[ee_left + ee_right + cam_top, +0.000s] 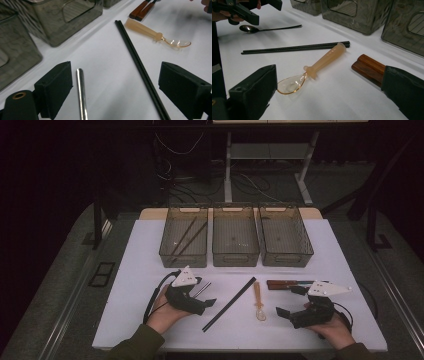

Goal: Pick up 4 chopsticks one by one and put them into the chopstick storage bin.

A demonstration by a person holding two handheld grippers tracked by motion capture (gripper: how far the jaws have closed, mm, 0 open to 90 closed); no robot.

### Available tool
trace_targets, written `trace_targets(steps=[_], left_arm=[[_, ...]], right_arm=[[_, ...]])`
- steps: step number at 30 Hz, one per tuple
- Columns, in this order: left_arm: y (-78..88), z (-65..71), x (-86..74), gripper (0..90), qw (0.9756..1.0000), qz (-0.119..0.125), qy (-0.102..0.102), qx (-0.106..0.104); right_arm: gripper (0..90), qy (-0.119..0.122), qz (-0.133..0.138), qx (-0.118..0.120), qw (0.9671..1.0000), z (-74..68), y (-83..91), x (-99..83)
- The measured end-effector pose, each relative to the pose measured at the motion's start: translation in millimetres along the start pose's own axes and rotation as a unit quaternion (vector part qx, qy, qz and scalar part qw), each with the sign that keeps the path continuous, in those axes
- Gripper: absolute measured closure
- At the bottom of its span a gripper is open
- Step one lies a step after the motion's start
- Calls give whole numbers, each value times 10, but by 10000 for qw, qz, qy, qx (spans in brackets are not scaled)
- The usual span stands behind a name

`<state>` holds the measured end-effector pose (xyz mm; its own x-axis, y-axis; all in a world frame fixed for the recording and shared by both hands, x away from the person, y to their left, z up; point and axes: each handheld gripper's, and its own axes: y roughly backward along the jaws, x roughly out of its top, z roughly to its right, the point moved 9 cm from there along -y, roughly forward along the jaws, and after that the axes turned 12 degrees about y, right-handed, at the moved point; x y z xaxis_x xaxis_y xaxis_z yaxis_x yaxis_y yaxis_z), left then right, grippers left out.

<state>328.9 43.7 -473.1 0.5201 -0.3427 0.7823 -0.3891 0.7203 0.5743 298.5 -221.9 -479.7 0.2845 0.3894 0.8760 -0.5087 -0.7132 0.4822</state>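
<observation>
My left gripper [204, 293] hovers low over the white table, jaws open. In the left gripper view [116, 77] a metal spoon handle [81, 95] lies just inside the left jaw. A pair of black chopsticks [140, 65] runs between the jaws nearer the right one, and neither jaw touches anything. My right gripper [290, 301] is open too. Ahead of it [329, 75] lies an amber plastic spoon [322, 62] with its bowl toward the left jaw. Two wooden-handled utensils [368, 67] lie beside the right jaw.
Three smoky plastic bins stand in a row at the back: the left bin [183, 259] holds dark chopsticks, then the middle bin [235, 258] and the right bin [287, 258]. The table's front edge [240, 349] is near both hands.
</observation>
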Motion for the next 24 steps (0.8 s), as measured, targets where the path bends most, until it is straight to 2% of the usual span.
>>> trace_targets(steps=[5,9,18,24], left_arm=[[-66,71,3,159,10000,-73,39,-31],[-93,116,0,232,9998,-122,65,-127],[-141,204,-54,525,9985,-359,106,-402],[-235,271,-147,636,9967,-674,94,-438]], right_arm=[[8,6,2,10,10000,-4,3,1],[7,7,1,7,10000,-5,5,1],[7,9,-5,10,10000,-6,4,1],[7,7,-2,8,10000,-7,4,2]])
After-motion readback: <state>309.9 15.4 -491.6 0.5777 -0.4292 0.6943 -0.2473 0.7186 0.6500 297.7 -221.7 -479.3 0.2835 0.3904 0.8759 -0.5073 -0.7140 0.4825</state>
